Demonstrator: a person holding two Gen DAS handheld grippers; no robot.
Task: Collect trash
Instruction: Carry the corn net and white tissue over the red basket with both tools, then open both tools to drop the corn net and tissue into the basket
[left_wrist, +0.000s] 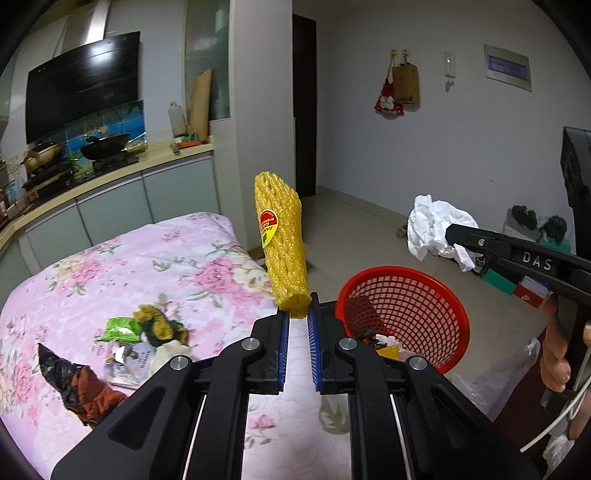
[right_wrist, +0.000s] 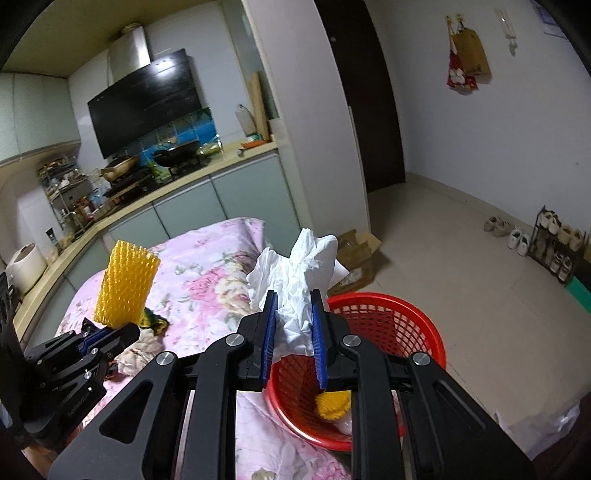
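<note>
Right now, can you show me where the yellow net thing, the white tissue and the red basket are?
yellow foam net (left_wrist: 282, 243): left wrist view, middle of its side.
white tissue (right_wrist: 295, 280): right wrist view, crumpled middle.
red basket (left_wrist: 448, 295): left wrist view, far rim.

A yellow foam net sleeve (left_wrist: 281, 246) with a red-and-green sticker stands nearly upright, pinched at its lower end. A crumpled white tissue wad (right_wrist: 300, 291) is held above a round red plastic mesh basket (right_wrist: 399, 325) containing yellow scraps. A green snack wrapper (left_wrist: 121, 329) and dark rags (left_wrist: 79, 384) lie on the pink floral bed (left_wrist: 110, 266).
</note>
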